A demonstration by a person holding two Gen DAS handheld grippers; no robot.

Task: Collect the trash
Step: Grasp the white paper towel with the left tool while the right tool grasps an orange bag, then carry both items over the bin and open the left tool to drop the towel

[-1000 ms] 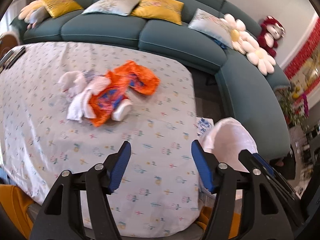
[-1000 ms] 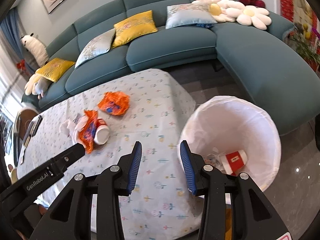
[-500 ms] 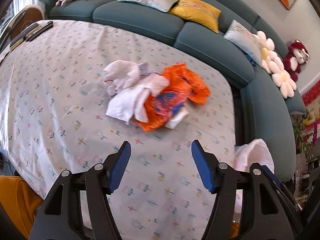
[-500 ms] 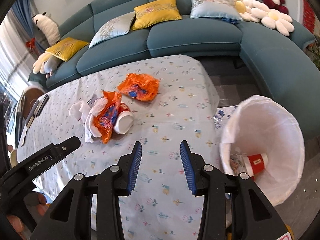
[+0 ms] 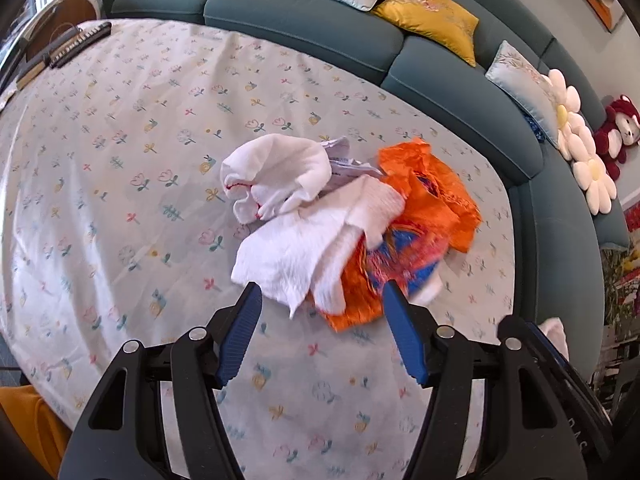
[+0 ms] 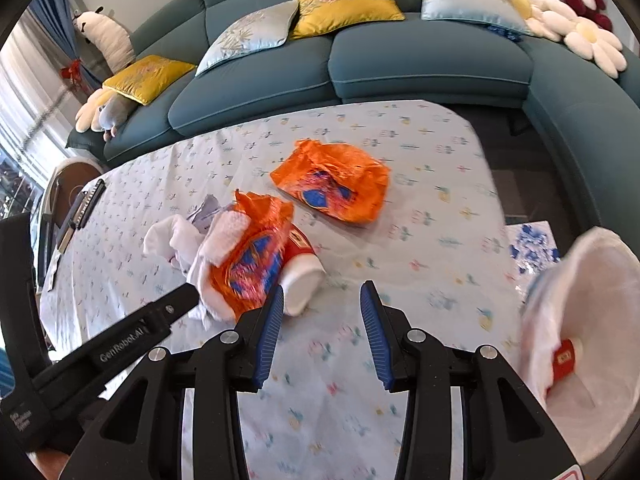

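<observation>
A heap of trash lies on the floral tablecloth: crumpled white tissues, an orange wrapper and a red-and-white paper cup on its side. A second orange wrapper lies apart, farther back. My left gripper is open and empty, its tips just short of the heap, around its near edge. My right gripper is open and empty, just right of the cup. A white-lined bin stands off the table's right edge with a red cup inside.
A teal sofa with yellow and pale cushions curves behind and to the right of the table. Dark flat objects lie at the table's far left corner. A blue-patterned paper lies by the bin.
Both grippers have moved left and forward toward the heap. The heap now sits right at the left gripper's tips. The bin has slid to the right edge of the right wrist view.
</observation>
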